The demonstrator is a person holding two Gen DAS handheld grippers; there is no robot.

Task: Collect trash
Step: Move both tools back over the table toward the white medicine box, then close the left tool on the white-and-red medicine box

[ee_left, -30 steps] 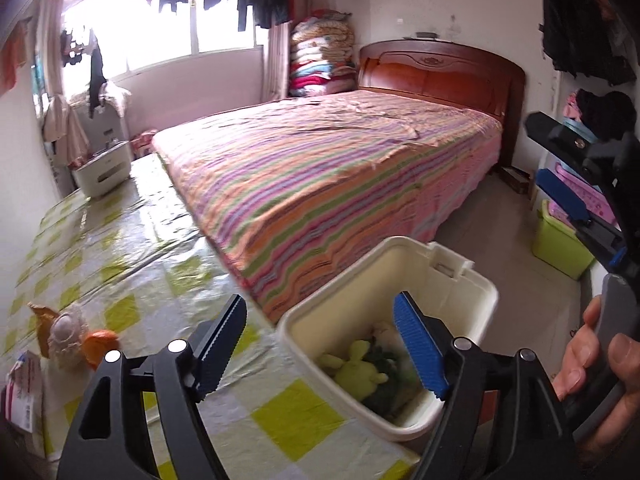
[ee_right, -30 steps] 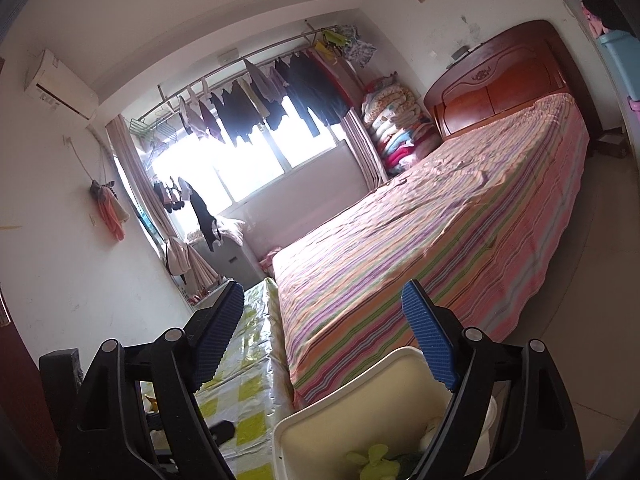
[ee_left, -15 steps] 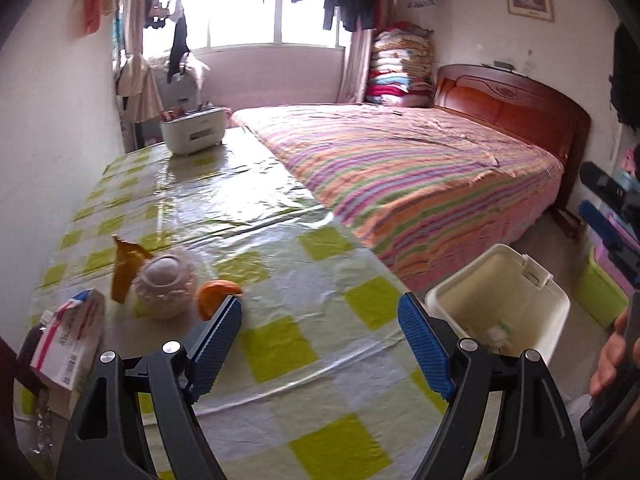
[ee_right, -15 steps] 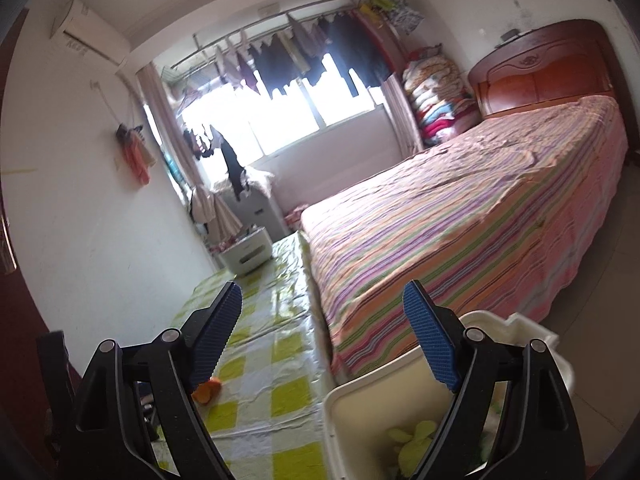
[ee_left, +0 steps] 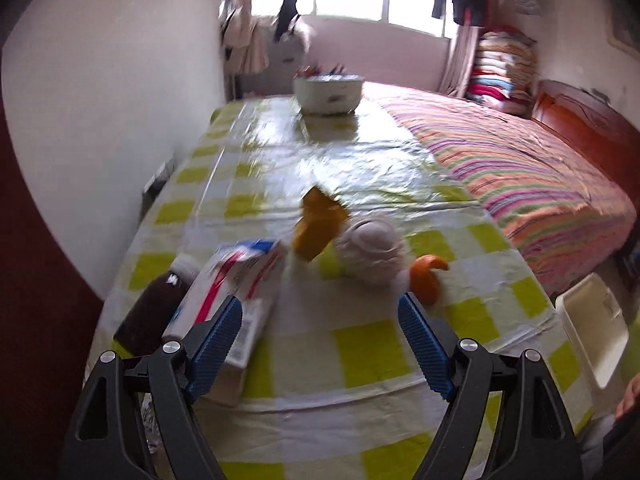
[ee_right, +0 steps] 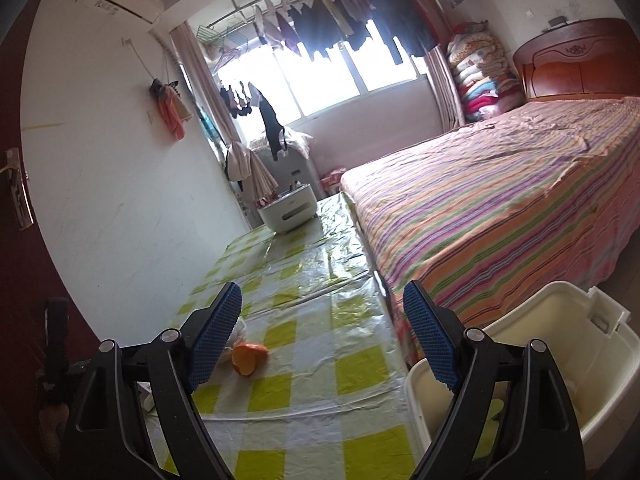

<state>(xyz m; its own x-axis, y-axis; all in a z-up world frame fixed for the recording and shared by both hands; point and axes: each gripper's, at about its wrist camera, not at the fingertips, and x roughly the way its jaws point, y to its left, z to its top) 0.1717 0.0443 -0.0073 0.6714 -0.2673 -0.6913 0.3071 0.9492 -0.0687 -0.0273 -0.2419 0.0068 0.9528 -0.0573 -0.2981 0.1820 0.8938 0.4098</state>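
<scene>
Trash lies on the checked table (ee_left: 360,352): a white, red and blue carton (ee_left: 236,284), a dark brown bottle (ee_left: 150,316), a yellow wrapper (ee_left: 318,220), a white foam fruit net (ee_left: 372,250) and an orange peel (ee_left: 428,280). My left gripper (ee_left: 320,344) is open and empty, hovering just before the carton and peel. My right gripper (ee_right: 322,336) is open and empty above the table's near end; the peel (ee_right: 248,358) lies below it. The cream bin (ee_right: 560,364) stands on the floor at the right, also at the left wrist view's edge (ee_left: 592,328).
A white storage box (ee_left: 328,94) sits at the table's far end. A bed with a striped cover (ee_right: 500,208) runs along the table's right side. A white wall (ee_left: 100,120) borders the left. A dark red door (ee_right: 16,240) is at the near left.
My left gripper has swung left from over the bin to face the trash on the table. My right gripper has turned left and down, so the table now shows between its fingers.
</scene>
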